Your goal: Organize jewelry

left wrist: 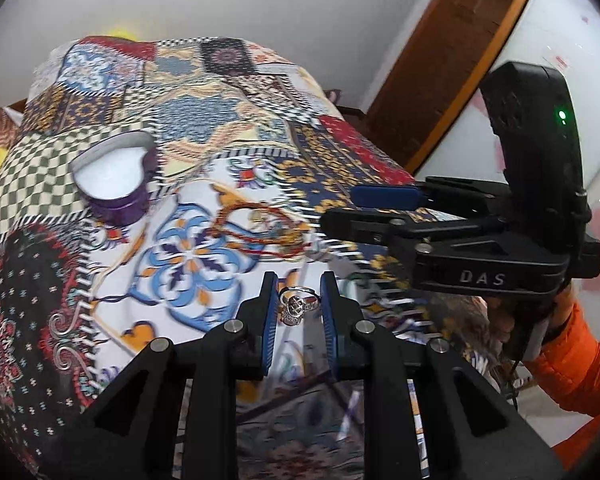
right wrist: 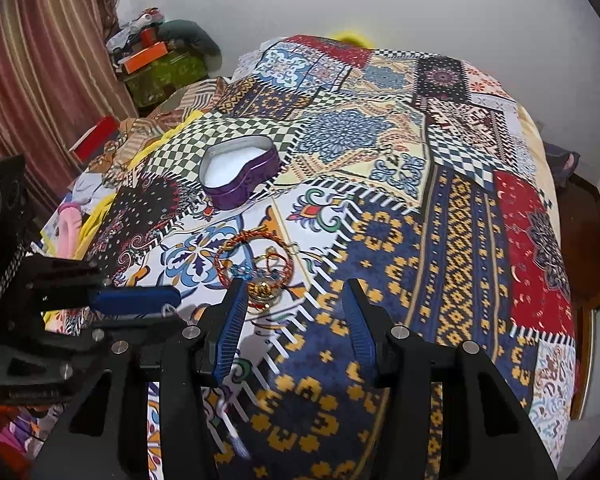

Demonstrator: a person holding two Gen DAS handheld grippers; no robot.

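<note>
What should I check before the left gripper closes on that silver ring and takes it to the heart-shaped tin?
1. silver ring between the left gripper fingers: ok.
2. Left jaws open around it: ok.
3. Fingers low enough to pinch it: cannot tell.
4. heart-shaped tin open, white lining showing: ok.
5. right gripper open, holding nothing: ok.
6. red bracelets apart from the ring: ok.

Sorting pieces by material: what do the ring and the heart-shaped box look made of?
Ring: silvery polished metal, judging by its bright glints, with a pale, possibly stone-set top. Heart-shaped box: probably tin, glossy purple wall, bare grey rim, white lining.
</note>
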